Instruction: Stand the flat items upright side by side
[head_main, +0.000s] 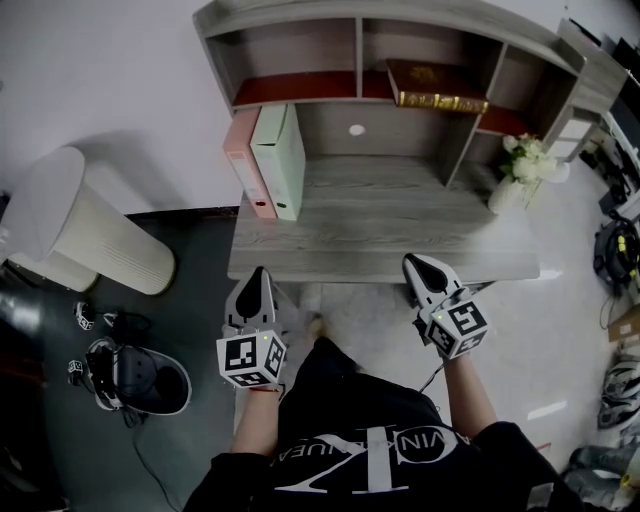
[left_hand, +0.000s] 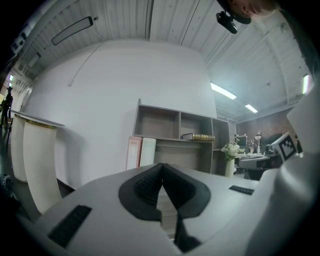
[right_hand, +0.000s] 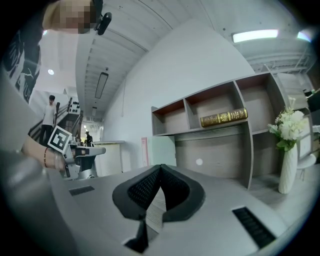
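Note:
A pink binder (head_main: 247, 164) and a pale green binder (head_main: 281, 160) stand upright side by side at the left end of the grey desk (head_main: 380, 240); both also show in the left gripper view, the pink binder (left_hand: 133, 153) beside the green binder (left_hand: 147, 152). A dark book with gilt edges (head_main: 434, 86) lies flat on the red shelf above, seen too as the gilt book (right_hand: 223, 117). My left gripper (head_main: 257, 282) and right gripper (head_main: 419, 268) hover in front of the desk's near edge, both shut and empty.
A white vase of flowers (head_main: 522, 172) stands at the desk's right end. A ribbed white cylinder (head_main: 85, 228) stands on the floor to the left, with a helmet-like object (head_main: 135, 378) near it. Bags and gear lie at the right (head_main: 615, 255).

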